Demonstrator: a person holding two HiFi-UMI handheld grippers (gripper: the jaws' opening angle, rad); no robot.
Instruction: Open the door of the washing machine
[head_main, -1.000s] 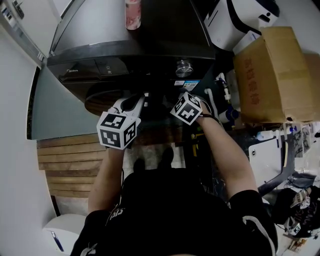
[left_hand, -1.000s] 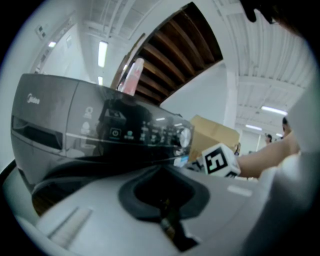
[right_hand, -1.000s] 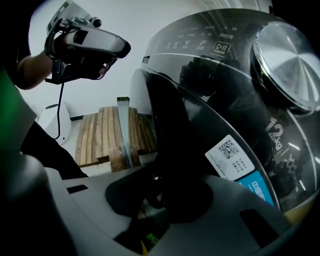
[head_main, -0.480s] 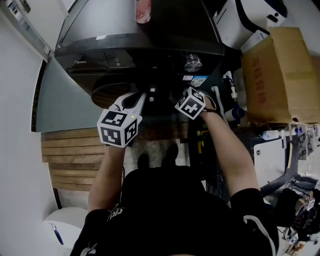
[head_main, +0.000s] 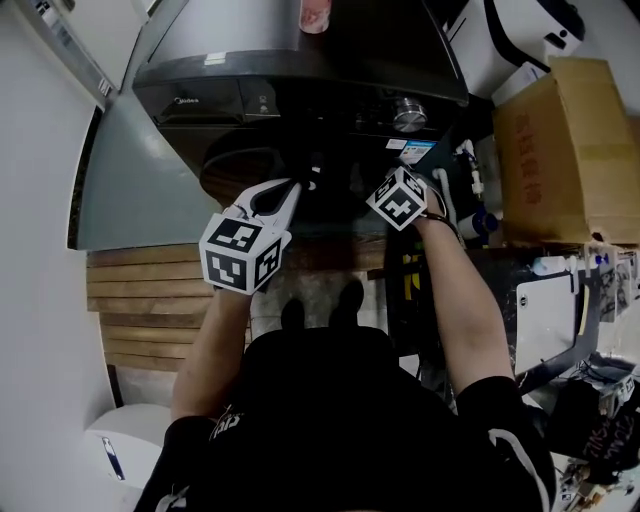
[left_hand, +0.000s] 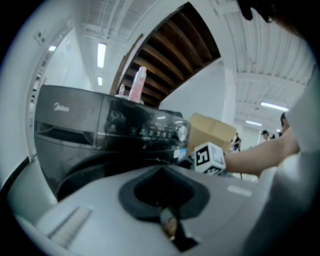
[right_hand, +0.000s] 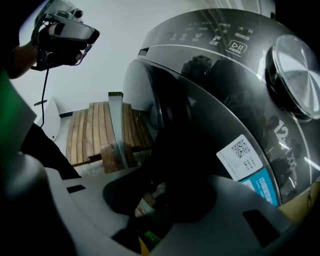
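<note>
Washing machine (head_main: 300, 60) is being faced from above; dark grey front loader set against the wall, wooden boards (head_main: 150, 310) at its foot. Door (right_hand: 200, 125) is being shown as a round, dark tinted, bulging pane in the machine's front, below the control panel and the silver dial (head_main: 408, 115). Door is being read as shut; a small crack cannot be ruled out. A pink bottle (head_main: 315, 12) is being carried on the lid, and a sticker (right_hand: 247, 160) is being shown just beside the door's right rim.

Right gripper (right_hand: 150, 205) is being held steeply down at the door's right edge, and its jaws have just been opening. They are being kept well apart, with the dark rim lying in or just ahead of the gap; no pad is being seen pressed on it.

Left gripper (left_hand: 167, 222) is being kept fully closed on nothing, aimed roughly level at the machine front, clear of the door.

Step judged: the door edge is being lined up for a grab. The rim or handle recess should be seated deep between the pads before closing, then pulled outward along the hinge arc, not straight back.
</note>
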